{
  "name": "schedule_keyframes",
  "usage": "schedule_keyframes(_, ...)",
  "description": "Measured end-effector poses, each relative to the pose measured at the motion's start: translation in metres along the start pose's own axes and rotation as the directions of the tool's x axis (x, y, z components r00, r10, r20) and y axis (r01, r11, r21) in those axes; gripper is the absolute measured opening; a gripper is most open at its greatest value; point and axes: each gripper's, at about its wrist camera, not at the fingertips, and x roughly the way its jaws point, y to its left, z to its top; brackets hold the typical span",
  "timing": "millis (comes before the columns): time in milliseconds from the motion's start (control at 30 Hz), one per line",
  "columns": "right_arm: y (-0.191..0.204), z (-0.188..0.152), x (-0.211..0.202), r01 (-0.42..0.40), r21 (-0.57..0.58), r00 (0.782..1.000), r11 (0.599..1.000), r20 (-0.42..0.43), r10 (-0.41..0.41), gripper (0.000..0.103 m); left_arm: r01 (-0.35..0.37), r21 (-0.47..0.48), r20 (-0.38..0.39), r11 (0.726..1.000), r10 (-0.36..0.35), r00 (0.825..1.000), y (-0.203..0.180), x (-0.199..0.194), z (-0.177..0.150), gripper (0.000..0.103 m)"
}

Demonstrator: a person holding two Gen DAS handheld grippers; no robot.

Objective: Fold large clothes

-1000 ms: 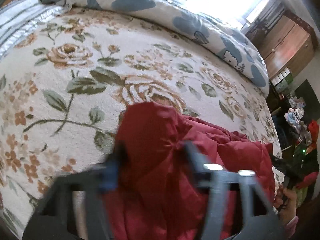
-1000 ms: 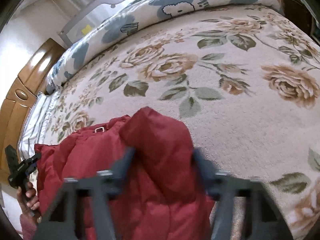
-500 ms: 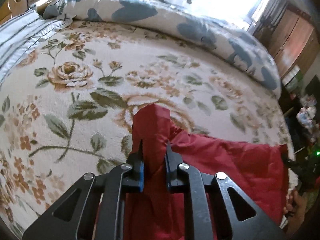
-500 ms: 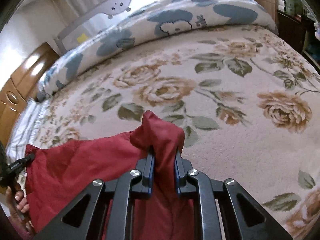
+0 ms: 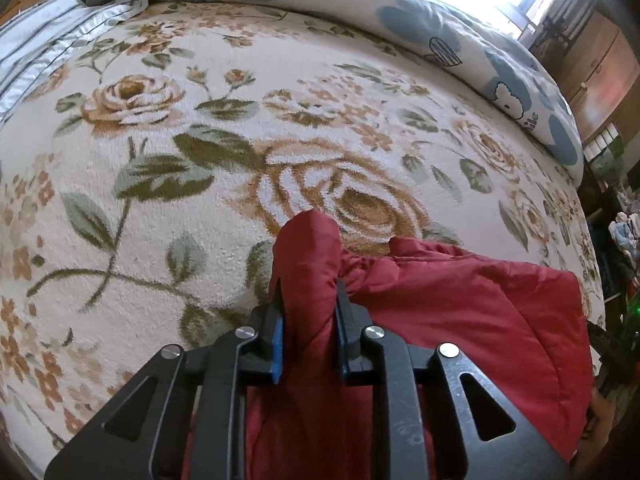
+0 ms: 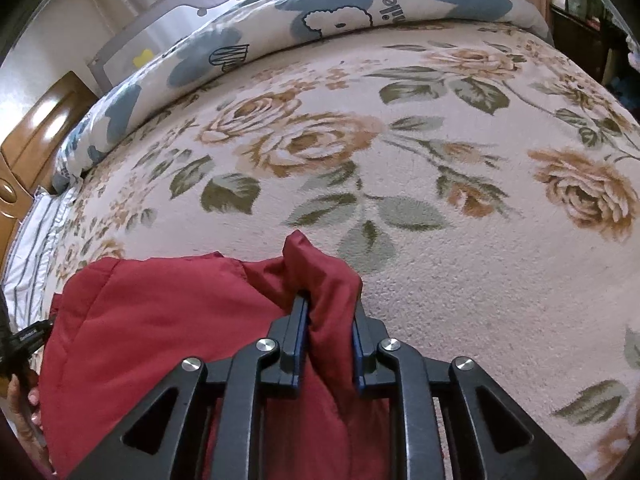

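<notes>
A dark red padded jacket lies on a floral bedspread. My left gripper is shut on a bunched corner of the jacket, which pokes up between the fingers. In the right wrist view the same jacket spreads to the left, and my right gripper is shut on its other bunched corner. The jacket's edge hangs stretched between the two grippers. Its lower part is hidden behind the gripper bodies.
A rolled white duvet with blue shapes lies along the far side of the bed. A striped pillow is at the far left. Wooden cabinets stand beyond the bed. The bedspread stretches ahead.
Both grippers closed on the jacket corners from open a second ago. Since then they have moved forward over the bedspread, carrying the jacket's edge along.
</notes>
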Motion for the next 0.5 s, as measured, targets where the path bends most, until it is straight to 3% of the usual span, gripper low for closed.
schedule_keyframes(100, -0.001, -0.001, 0.001, 0.011, 0.006, 1.0, 1.0, 0.002, -0.011, 0.022, -0.009, -0.011, 0.013, 1.0, 0.009, 1.0, 0.002, -0.01, 0.0, 0.031)
schedule_keyframes(333, 0.0, 0.0, 0.001, 0.039, 0.001, 0.999, 0.999, 0.004, -0.039, 0.024, 0.07, 0.027, 0.095, 0.997, -0.072, 0.993, -0.004, -0.065, -0.012, 0.032)
schedule_keyframes(400, -0.001, 0.001, -0.002, 0.056, 0.007, 0.998, 0.998, 0.008, -0.056, 0.033, 0.078, 0.049, 0.109, 0.996, -0.083, 0.991, -0.009, -0.079, -0.018, 0.032)
schedule_keyframes(500, -0.004, 0.002, -0.017, 0.075, 0.027, 0.996, 0.997, 0.042, -0.077, 0.038, 0.098, 0.08, 0.122, 0.992, -0.107, 0.987, -0.017, -0.096, -0.028, 0.032)
